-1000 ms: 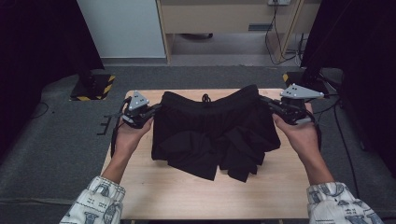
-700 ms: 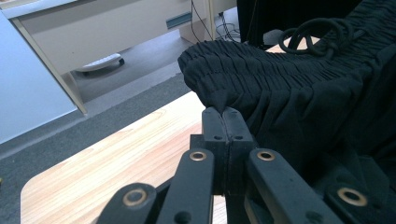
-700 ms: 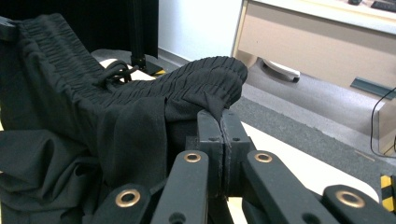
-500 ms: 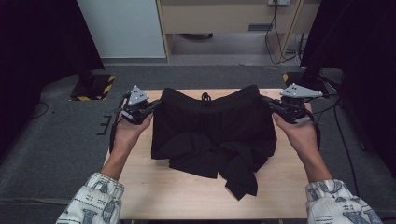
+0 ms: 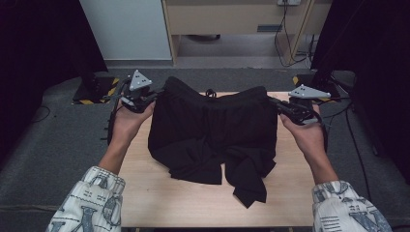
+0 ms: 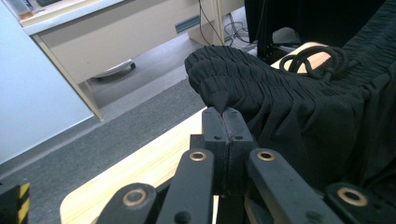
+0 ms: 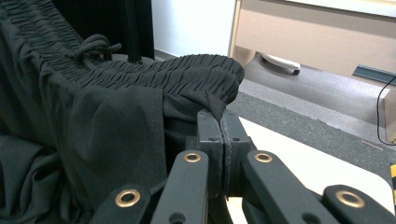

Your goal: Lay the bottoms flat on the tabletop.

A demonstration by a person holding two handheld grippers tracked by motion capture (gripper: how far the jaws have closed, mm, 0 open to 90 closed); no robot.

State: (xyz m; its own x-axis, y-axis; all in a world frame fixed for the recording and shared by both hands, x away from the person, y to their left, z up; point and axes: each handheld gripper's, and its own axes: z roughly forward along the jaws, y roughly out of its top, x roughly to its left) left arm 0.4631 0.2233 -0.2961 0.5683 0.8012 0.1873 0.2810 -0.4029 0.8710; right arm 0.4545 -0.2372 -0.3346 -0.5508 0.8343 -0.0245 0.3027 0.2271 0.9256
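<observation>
A pair of black shorts (image 5: 212,130) hangs stretched between both grippers above the wooden table (image 5: 150,193), its leg ends draping onto the tabletop. My left gripper (image 5: 153,96) is shut on the left corner of the gathered waistband (image 6: 233,79). At the other corner of the waistband (image 7: 196,70) my right gripper (image 5: 274,102) is shut in the same way. A black drawstring (image 6: 313,60) lies knotted at the middle of the band. One leg end (image 5: 249,191) trails toward the near edge.
Grey carpet surrounds the table. A beige desk (image 5: 232,19) and a white panel (image 5: 125,29) stand beyond the far edge, with cables (image 5: 290,43) on the floor. Dark curtains flank both sides. Yellow-black striped bases (image 5: 99,89) sit near the far corners.
Both grippers have lifted the waistband higher and spread it wider. The bunched cloth has unfolded and one leg now hangs farther toward the near edge.
</observation>
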